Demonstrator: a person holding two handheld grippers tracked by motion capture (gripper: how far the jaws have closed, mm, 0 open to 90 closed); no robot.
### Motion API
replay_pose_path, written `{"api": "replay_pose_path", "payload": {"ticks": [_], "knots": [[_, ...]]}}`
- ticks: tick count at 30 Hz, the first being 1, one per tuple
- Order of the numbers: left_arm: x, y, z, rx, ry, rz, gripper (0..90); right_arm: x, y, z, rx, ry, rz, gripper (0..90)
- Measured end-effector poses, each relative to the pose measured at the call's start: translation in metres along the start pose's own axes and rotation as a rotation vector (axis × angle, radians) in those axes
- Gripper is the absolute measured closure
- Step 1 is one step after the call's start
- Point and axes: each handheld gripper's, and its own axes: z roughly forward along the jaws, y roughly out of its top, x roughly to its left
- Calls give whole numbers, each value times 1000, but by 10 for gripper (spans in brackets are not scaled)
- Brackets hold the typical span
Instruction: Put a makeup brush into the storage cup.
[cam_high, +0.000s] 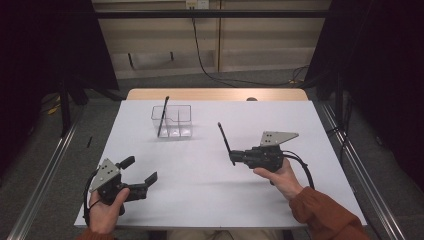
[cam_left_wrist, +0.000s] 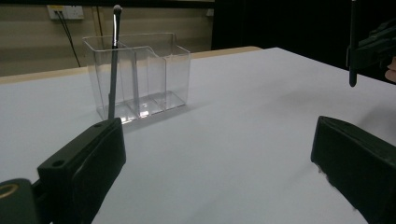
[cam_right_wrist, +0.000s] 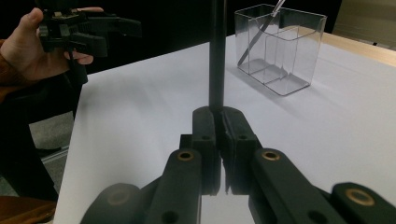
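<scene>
High view, white table (cam_high: 210, 190), grey floor, left tool (cam_high: 141, 169) jaws apart, right tool (cam_high: 233, 158) clamping black stick (cam_high: 224, 139)

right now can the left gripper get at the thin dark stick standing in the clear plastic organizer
Probably yes: the left gripper is open, and bare white table lies between it and the clear plastic organizer. The thin dark stick leans out above the rim.

High view: fixed overhead, looking forward and down on the whole desk (cam_high: 210, 200). Left gripper view: low over the desk, facing the clear box (cam_left_wrist: 140, 74) close by. Right gripper view: low, facing the same box (cam_right_wrist: 280, 46). All three share the box.
</scene>
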Motion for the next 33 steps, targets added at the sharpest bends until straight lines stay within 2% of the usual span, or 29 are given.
{"api": "replay_pose_path", "payload": {"ticks": [2, 3, 7, 9, 11, 13, 15, 17, 24, 33], "knots": [[-2, 1, 2, 1, -8, 5, 30, 0, 0, 0, -3, -2, 1, 846], [-6, 4, 5, 0, -25, 16, 29, -1, 0, 0, -2, -1, 2, 846], [-12, 8, 12, -5, -51, 14, 28, -1, -1, 1, -2, 1, 2, 846], [-16, 13, 17, -16, -93, 7, 28, -1, -1, 2, 0, -1, -2, 846], [-17, 15, 18, -21, -91, 18, 28, -1, -1, 2, -1, 0, -2, 846], [-21, 18, 23, -18, -117, 19, 28, -1, -1, 3, 0, 2, -3, 846], [-24, 18, 25, -16, -117, 19, 28, 0, -1, 3, -1, 1, -4, 846], [-27, 19, 29, -4, -135, 24, 28, 0, -2, 4, -3, -1, -5, 846], [-38, 28, 43, -14, -166, 40, 28, 3, -4, 9, 4, 4, -9, 846], [-55, 43, 66, -20, -204, 95, 28, 2, -4, 9, -1, 7, -10, 846]]}}
